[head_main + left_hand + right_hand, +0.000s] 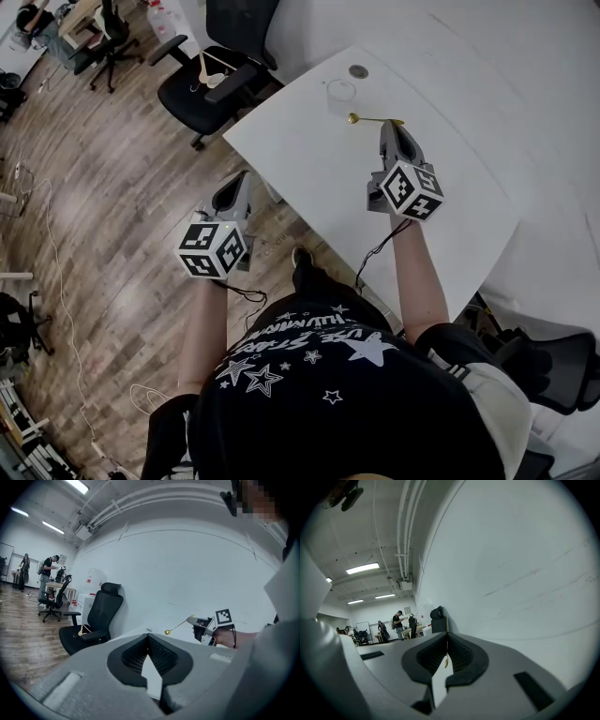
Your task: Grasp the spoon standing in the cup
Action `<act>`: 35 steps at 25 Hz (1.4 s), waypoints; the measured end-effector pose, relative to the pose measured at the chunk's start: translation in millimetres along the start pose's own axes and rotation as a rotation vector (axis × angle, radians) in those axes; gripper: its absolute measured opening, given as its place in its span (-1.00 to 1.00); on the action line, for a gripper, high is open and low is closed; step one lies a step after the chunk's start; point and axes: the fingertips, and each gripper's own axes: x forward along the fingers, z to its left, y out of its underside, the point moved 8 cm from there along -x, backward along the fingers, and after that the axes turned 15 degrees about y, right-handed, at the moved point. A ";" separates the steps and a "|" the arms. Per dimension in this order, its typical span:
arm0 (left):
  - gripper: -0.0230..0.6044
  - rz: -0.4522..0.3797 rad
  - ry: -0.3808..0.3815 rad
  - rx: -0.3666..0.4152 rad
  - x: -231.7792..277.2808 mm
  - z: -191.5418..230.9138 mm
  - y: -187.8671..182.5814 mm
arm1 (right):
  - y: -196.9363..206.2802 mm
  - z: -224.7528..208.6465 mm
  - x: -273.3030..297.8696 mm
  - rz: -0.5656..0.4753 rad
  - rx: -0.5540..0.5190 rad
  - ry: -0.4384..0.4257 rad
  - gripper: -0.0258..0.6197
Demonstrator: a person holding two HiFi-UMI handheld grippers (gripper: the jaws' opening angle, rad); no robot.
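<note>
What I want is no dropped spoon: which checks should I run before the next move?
1. Spoon clamped in the right gripper: ok, its handle sits between the shut jaws.
2. Spoon out of the cup: ok, it is held apart from the cup, above the table.
3. Grip point: not ok, only the handle's end is held and the bowl sticks out far to the side.
4. Left gripper free: ok, shut with nothing between its jaws, off the table's edge.
5. Cup's contents: cannot tell, the clear cup shows too faintly.
</note>
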 end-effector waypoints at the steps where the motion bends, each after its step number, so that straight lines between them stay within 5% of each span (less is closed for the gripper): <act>1: -0.91 -0.001 -0.003 0.000 -6.8 -4.5 2.8 | 0.4 1.3 -6.9 -0.002 0.000 -0.003 -0.88; 35: -0.91 -0.054 -0.005 -0.061 -158.4 -136.9 85.6 | 26.3 -4.6 -237.6 0.042 -0.045 -0.054 -0.88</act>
